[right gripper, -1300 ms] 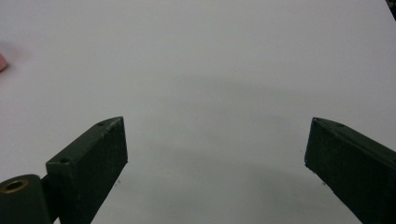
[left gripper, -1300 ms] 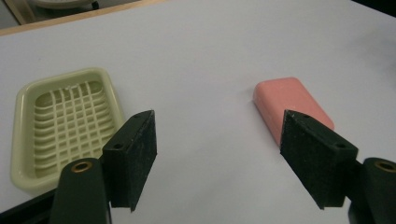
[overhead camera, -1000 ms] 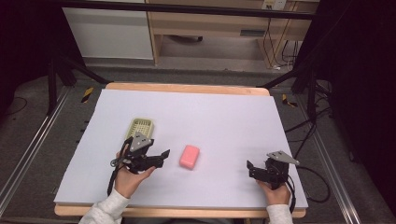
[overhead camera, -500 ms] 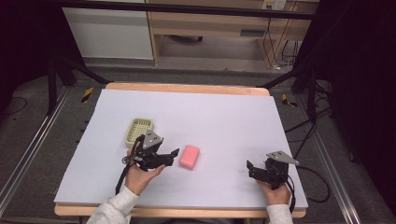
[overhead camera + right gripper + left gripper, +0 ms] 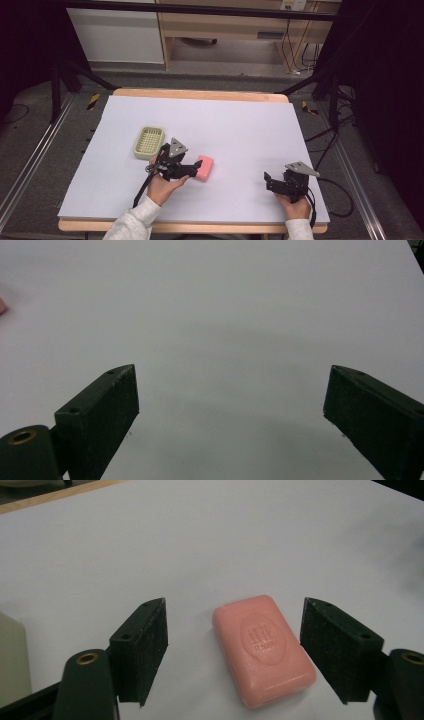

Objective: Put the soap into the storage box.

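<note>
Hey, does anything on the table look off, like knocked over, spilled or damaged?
Nothing stands out. The pink soap bar lies flat and whole on the white table, between the open left gripper's jaws. The green soap dish sits upright beside it. The right gripper is open over bare table.

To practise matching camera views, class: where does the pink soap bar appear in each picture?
High view: pink soap bar at table centre, just right of the left tool.
Left gripper view: soap lies between the open jaws, lower centre.
Right gripper view: a pink sliver at the left edge, probably the soap.
Shared landmark: the white tabletop.
</note>
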Available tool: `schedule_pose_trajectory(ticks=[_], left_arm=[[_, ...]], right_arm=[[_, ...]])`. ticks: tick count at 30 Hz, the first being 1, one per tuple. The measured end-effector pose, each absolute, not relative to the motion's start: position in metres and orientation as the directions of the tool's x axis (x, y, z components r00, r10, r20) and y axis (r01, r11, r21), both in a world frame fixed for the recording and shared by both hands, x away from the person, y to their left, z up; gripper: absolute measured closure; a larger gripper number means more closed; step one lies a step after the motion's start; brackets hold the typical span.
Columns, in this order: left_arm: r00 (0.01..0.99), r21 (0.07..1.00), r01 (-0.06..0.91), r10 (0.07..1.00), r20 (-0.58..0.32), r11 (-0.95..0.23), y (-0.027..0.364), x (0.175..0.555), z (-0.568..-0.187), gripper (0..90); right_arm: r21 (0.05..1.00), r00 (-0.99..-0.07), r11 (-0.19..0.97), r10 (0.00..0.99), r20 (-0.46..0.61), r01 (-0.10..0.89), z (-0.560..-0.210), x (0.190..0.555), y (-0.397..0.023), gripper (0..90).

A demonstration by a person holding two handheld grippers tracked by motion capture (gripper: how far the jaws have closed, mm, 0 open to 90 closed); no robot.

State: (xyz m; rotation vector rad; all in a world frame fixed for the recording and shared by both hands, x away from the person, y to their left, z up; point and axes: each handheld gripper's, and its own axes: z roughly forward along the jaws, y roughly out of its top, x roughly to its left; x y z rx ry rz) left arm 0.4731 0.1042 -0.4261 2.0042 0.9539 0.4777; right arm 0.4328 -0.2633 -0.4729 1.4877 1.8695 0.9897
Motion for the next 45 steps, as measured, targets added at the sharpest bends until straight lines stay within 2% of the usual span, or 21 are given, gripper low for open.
schedule_pose_trajectory(ticks=[22, 45], left_arm=[[0.66, 0.762, 0.489, 0.751, -0.005, -0.425, 0.071, 0.486, -0.447, 23.2], [0.655, 0.703, 0.538, 0.755, -0.002, -0.465, 0.06, 0.495, -0.466, 19.9]], right_arm=[[0.812, -0.237, 0.122, 0.971, 0.02, 0.571, -0.473, 0.433, -0.262, 8.0], [0.81, -0.239, 0.132, 0.971, 0.011, 0.572, -0.474, 0.434, -0.262, 8.1]])
